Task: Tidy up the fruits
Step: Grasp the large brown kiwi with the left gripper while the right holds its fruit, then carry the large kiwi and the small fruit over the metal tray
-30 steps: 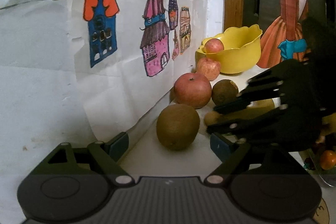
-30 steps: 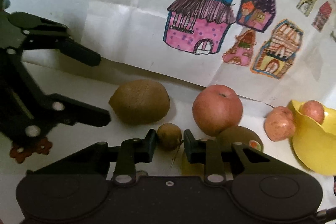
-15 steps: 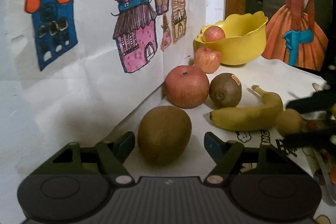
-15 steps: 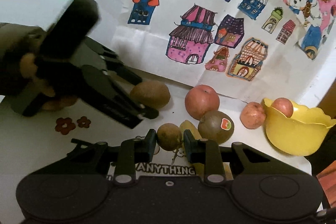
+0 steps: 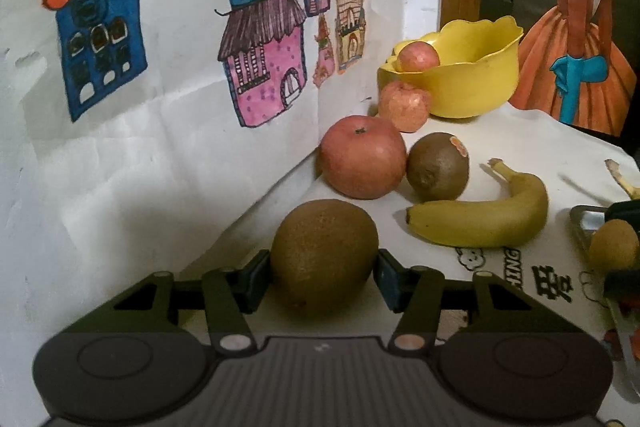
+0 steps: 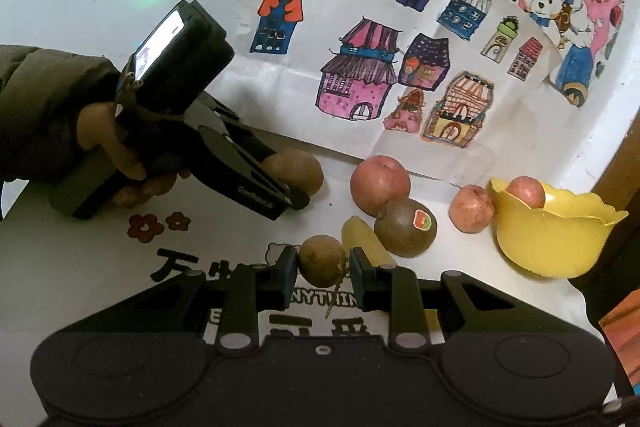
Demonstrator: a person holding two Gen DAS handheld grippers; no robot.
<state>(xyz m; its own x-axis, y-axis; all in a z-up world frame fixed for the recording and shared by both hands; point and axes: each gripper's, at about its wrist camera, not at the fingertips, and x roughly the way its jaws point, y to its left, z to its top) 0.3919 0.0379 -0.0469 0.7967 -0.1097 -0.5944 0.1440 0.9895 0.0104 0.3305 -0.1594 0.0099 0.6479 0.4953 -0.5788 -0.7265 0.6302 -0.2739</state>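
Observation:
A large brown kiwi (image 5: 324,251) lies on the white tablecloth against the wall. My left gripper (image 5: 324,277) is shut on it, one pad touching each side. The right wrist view shows the same kiwi (image 6: 298,171) behind the left gripper's near finger. My right gripper (image 6: 323,267) is shut on a small round brown fruit (image 6: 322,261) with a thin stem, held above the cloth. That small fruit (image 5: 614,245) also shows at the right edge of the left wrist view. The yellow bowl (image 5: 472,87) holds one small apple (image 5: 418,57).
A big red apple (image 5: 362,157), a stickered kiwi (image 5: 438,167), a banana (image 5: 480,223) and a small apple (image 5: 404,105) lie between the large kiwi and the bowl. A metal tray edge (image 5: 584,221) sits at the right. A person's hand (image 6: 120,155) holds the left gripper.
My left gripper has moved forward around the large kiwi and its fingers have come in against it. My right gripper has pulled back and risen with the small fruit.

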